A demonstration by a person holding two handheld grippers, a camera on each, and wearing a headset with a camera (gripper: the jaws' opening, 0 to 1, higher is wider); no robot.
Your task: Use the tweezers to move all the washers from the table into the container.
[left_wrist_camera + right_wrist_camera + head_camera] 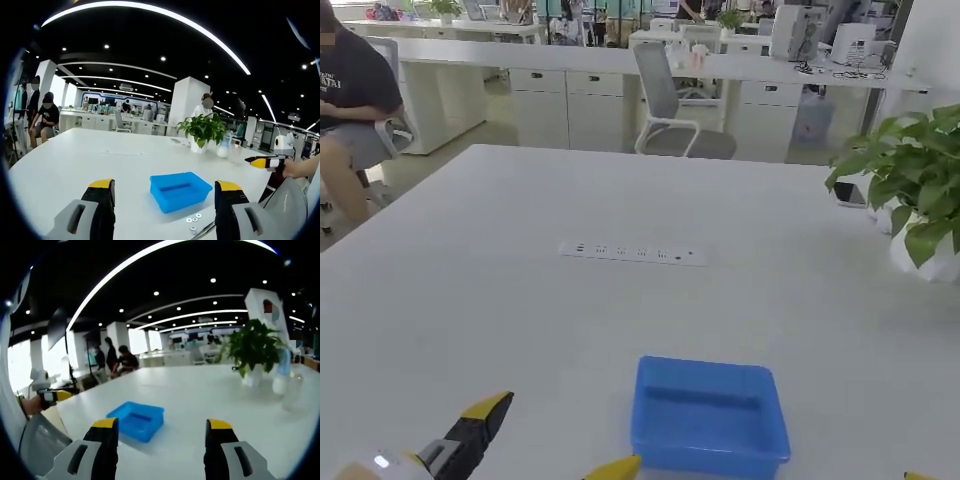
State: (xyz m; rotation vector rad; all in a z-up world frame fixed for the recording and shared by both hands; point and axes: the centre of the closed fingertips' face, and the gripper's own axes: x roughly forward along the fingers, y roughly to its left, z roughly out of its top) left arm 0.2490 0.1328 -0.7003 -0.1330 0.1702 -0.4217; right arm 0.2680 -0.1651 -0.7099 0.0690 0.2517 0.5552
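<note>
Potted plant (915, 190) at the table's (470, 300) right edge, power strip (633, 252) mid-table. Blue container (708, 415) nr the near edge, washers (194, 218) and tweezers (204, 231) just beside it. My left gripper (165, 185) and right gripper (162, 423) hover level, jaws wide apart, empty.

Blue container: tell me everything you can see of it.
The blue container is a shallow rectangular tray that looks like moulded plastic, with a raised rim, rounded corners and walls that slope inward. It sits flat and upright with its top open on the white table, and only the table touches it. No washers can be seen inside. In the left gripper view, a few washers lie on the table just in front of its near corner, apart from it.
</note>
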